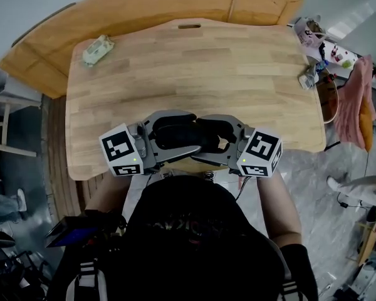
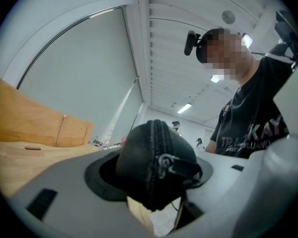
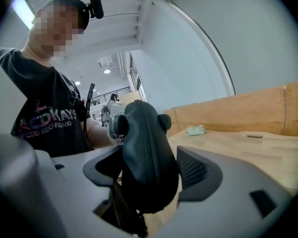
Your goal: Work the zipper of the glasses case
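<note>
A black zippered glasses case point(image 1: 175, 133) hangs in the air over the table's near edge, between my two grippers, which face each other. My left gripper point(image 1: 188, 132) is shut on one end of the case point(image 2: 144, 162). The zipper runs up the case's middle, and its pull tab point(image 2: 181, 166) points right. My right gripper point(image 1: 210, 138) is open around the other end of the case point(image 3: 146, 152). Its ribbed right pad point(image 3: 191, 170) stands clear of the case. The left jaw's contact is hidden behind the case.
The wooden table point(image 1: 194, 61) carries a green-white packet point(image 1: 98, 49) at its far left. Small clutter point(image 1: 310, 33) lies at its far right corner. A curved wooden panel point(image 1: 144, 8) rises behind the table. Pink cloth point(image 1: 354, 102) hangs at the right.
</note>
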### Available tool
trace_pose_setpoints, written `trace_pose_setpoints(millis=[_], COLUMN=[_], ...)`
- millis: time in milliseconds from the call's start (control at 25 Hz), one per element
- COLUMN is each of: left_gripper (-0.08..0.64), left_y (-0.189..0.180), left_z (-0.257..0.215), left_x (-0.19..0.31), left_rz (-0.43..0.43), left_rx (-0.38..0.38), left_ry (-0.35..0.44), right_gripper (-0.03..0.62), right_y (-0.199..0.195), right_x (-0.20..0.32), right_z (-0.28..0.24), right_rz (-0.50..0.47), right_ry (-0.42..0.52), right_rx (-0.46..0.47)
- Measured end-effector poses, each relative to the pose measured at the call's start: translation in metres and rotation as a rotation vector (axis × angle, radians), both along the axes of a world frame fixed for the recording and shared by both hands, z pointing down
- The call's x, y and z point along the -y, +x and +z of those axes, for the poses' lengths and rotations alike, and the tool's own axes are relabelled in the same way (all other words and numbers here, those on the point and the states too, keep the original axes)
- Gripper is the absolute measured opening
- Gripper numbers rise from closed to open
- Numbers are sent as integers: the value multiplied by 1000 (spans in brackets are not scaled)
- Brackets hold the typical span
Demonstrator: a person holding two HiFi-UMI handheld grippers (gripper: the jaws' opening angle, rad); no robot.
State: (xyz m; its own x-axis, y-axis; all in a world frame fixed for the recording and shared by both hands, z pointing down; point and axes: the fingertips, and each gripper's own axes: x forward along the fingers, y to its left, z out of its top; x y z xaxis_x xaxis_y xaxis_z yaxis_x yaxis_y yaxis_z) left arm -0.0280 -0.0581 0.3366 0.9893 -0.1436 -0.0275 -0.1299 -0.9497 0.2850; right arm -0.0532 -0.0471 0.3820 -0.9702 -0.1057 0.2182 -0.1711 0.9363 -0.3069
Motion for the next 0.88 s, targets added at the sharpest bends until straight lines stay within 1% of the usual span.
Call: trace_pose_setpoints(millis=[160, 240, 480, 560, 720, 800, 880], left_gripper=[270, 272, 275, 278, 300, 311, 311], left_y=[2, 2, 5, 6, 4, 3, 0], left_z=[0, 1, 1, 3, 13, 19, 24], left_x=[0, 1, 3, 6, 16, 20, 25], left_rz=[10, 9, 12, -3, -60, -87, -113], left_rx=[-2, -3, -10, -1, 37, 61, 68], left_ry=[-5, -6, -2, 5, 3, 0, -10], right_gripper=[334, 316, 308, 305, 296, 295, 293], right_y=[-2, -1, 2, 7, 22, 30, 39], right_x=[0, 0, 1, 3, 7, 9, 12], right_z=[0, -1, -1, 0, 2, 5, 9], right_rz=[-6, -4, -4, 0, 23, 38, 58], right_ry=[19, 27, 44, 47, 34, 32, 31], right_rx=[-1, 3, 0, 0, 11, 1, -10])
